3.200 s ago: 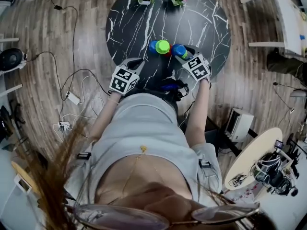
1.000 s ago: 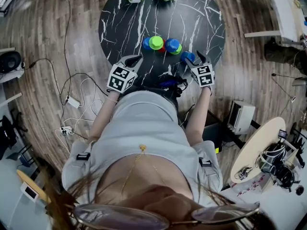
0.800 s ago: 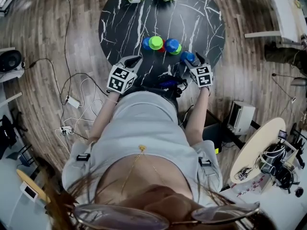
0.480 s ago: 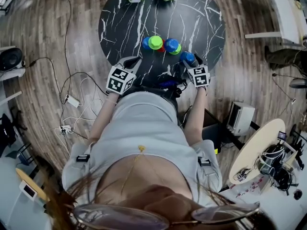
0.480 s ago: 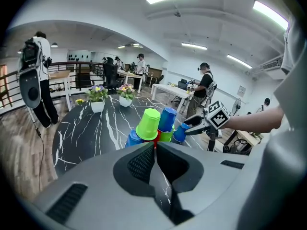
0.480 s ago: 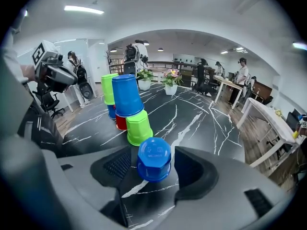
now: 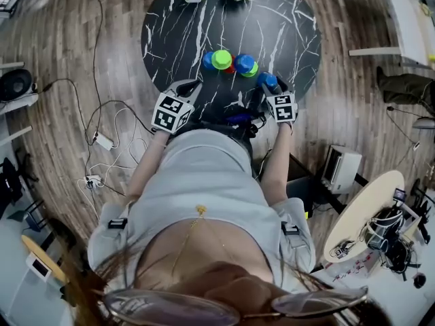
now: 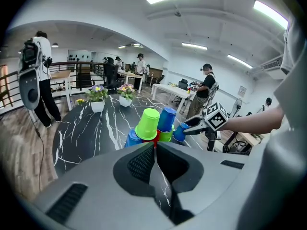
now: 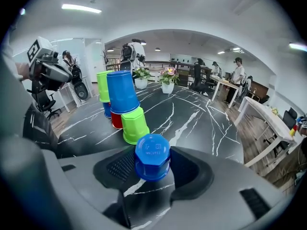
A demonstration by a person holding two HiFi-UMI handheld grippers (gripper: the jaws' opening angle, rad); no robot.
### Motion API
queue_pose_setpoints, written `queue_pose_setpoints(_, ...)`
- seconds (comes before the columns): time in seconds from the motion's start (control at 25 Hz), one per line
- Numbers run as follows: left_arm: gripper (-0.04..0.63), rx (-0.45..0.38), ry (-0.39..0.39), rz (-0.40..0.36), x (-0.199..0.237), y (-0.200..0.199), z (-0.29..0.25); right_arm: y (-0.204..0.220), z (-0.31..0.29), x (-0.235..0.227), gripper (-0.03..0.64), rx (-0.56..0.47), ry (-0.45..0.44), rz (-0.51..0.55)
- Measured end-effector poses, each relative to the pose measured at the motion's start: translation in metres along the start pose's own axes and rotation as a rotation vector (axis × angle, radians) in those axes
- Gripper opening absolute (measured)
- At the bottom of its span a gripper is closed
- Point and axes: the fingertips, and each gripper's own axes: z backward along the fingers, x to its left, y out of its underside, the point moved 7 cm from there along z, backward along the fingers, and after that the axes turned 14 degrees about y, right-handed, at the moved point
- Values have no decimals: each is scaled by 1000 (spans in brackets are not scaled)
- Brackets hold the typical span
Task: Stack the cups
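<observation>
Just right of the head view's centre, the small upturned blue plastic cup point(image 9: 152, 155) stood on the round black marble-patterned bench point(image 7: 183, 26), beside the pile of green, blue and red cups point(image 7: 228, 61). The right gripper point(image 7: 270, 87) had its fingers, just closing, against both cup sides; the left gripper point(image 8: 154, 146) held its fingers together, empty

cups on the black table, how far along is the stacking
Done: five cups form a partial pyramid, three below, two on top. In hand: the right hand-held gripper, jaws just closing, grips a loose blue cup. Left: that cup probably goes on top; left hand-held gripper shut, empty.
</observation>
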Motion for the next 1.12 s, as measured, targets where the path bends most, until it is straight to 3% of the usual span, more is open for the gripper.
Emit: queue_pose_setpoints(1.12, 37, 0, 53, -8, 2, -6, -3, -30, 30, -12, 232, -34, 6, 12)
